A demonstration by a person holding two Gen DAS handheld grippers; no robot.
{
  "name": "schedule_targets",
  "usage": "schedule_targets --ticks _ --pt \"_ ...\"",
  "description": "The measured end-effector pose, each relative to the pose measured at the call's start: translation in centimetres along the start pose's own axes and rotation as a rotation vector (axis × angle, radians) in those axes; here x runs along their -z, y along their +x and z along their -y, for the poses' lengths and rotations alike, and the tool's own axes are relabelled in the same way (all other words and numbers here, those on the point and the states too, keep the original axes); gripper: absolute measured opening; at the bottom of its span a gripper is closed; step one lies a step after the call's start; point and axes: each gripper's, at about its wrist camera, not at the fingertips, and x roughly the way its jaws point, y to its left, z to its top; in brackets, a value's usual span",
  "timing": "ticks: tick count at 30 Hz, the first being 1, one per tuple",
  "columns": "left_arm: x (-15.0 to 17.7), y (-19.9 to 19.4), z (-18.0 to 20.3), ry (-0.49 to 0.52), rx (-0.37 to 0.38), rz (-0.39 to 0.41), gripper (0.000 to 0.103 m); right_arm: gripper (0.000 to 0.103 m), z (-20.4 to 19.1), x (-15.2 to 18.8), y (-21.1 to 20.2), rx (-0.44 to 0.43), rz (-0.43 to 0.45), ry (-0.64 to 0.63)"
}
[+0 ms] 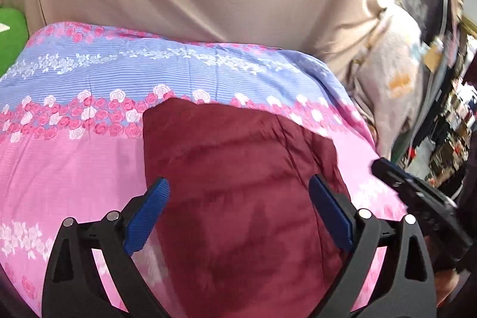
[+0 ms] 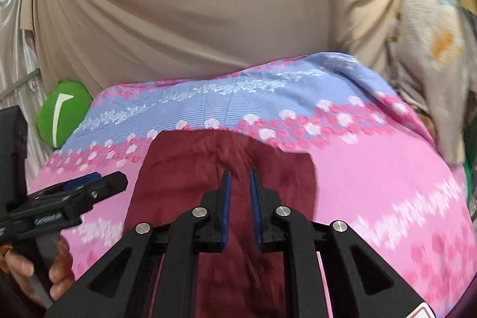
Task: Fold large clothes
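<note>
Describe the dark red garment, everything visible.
The dark red garment is maroon, soft-looking woven cloth, creased, with a seam running down it. It lies flat on the pink and blue floral sheet, its far edge rounded. The left gripper hangs wide open over it; the right gripper, nearly closed, holds nothing visible.

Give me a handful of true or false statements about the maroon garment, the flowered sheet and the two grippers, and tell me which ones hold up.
1. The maroon garment lies on the flowered sheet. True.
2. The left gripper has its jaws tightly shut. False: they stand wide open over the garment.
3. The right gripper has its fingers close together with a narrow gap. True; nothing shows between them.
4. A green cushion sits on top of the maroon garment. False: it sits off the sheet's far left edge.
5. The backdrop behind the sheet is beige cloth. True.
</note>
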Motion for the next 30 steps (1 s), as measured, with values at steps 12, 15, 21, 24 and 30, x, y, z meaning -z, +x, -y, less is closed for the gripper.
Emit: schedule_targets --ticks 12,15,21,24,30 --pt "0.3 11.3 -0.9 0.023 -0.059 -0.182 0.094 0.001 5.6 1.9 17.9 0.050 -0.332 0.125" --pt "1.1 12.2 -0.3 0.065 -0.091 -0.179 0.097 0.001 5.9 2.8 19.1 0.038 -0.340 0.139" --pt "2.8 13.8 0.3 0.117 -0.163 -0.147 0.098 0.001 6.3 3.4 19.4 0.018 -0.306 0.157" --pt "3.1 14.3 0.4 0.134 -0.189 -0.153 0.098 0.001 6.4 3.1 18.9 0.023 -0.297 0.157" --pt "2.2 10.6 -1.0 0.069 -0.106 -0.169 0.098 0.015 4.9 2.7 7.9 -0.026 -0.156 0.138"
